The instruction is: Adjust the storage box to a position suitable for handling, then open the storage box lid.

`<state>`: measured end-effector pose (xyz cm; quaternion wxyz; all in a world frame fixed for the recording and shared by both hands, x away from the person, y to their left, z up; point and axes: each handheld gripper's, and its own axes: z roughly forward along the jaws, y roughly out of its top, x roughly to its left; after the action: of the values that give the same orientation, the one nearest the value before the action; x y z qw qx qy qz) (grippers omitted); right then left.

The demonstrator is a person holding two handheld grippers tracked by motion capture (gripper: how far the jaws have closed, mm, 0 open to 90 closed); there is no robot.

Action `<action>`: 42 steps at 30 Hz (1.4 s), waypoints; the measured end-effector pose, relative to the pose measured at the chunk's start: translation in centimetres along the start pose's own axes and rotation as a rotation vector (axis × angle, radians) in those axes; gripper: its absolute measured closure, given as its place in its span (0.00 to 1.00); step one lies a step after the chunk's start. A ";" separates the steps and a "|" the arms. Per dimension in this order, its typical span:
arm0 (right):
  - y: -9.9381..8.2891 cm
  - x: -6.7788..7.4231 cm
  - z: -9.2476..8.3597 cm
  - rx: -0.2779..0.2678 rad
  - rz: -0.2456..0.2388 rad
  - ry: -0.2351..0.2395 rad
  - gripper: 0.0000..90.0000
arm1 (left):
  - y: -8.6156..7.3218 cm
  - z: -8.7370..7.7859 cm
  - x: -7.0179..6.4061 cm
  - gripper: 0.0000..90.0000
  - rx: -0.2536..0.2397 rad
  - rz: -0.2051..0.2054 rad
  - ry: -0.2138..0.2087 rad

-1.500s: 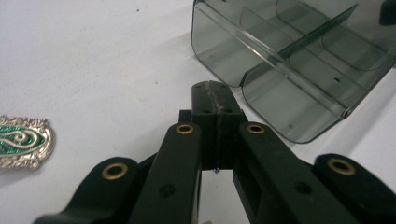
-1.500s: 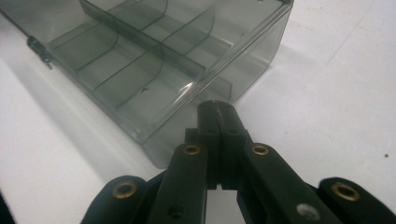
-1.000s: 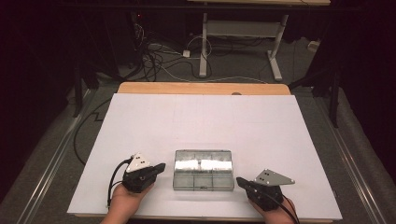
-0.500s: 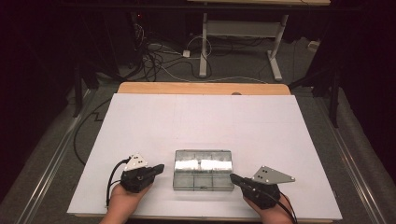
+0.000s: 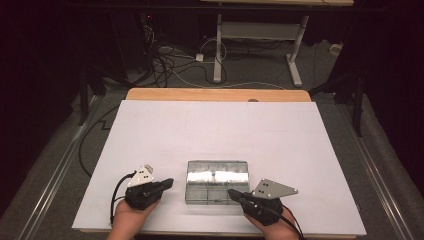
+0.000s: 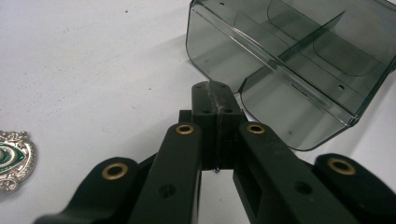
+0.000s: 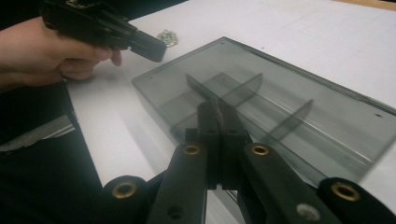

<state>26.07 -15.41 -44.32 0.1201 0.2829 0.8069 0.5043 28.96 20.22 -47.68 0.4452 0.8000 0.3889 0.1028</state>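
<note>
Lower left of the high view: your left hand-held gripper (image 5: 167, 183) lies low over the white tabletop (image 5: 225, 130), jaws pressed together with nothing between them, tips pointing right, just beside the left edge of the box. In the left gripper view a small silver pendant (image 6: 11, 158) with a green centre lies at the far left edge on the tabletop, apart from the jaws.

Lower centre: the clear smoky plastic box (image 5: 217, 181), split by dividers into compartments, sits flat near the front edge of the tabletop.

Lower right: your right hand-held gripper (image 5: 233, 193) is also closed and holds nothing, tips at the box's front right corner; whether they touch it cannot be told.
</note>
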 end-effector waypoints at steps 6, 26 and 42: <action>0.2 0.9 0.8 0.002 -0.018 0.041 1.00 | 0.1 0.0 -0.2 0.97 -0.002 0.013 0.003; -1.3 2.7 4.0 0.102 -0.052 0.123 1.00 | 0.2 0.0 -0.3 0.98 -0.009 0.029 0.010; -2.8 1.6 4.2 0.165 0.036 0.126 1.00 | 0.7 0.5 -0.5 0.98 -0.011 0.040 0.007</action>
<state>25.85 -12.25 -48.61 0.0365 0.2741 0.8465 0.4550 29.26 19.30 -47.35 0.4460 0.8048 0.3740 0.1165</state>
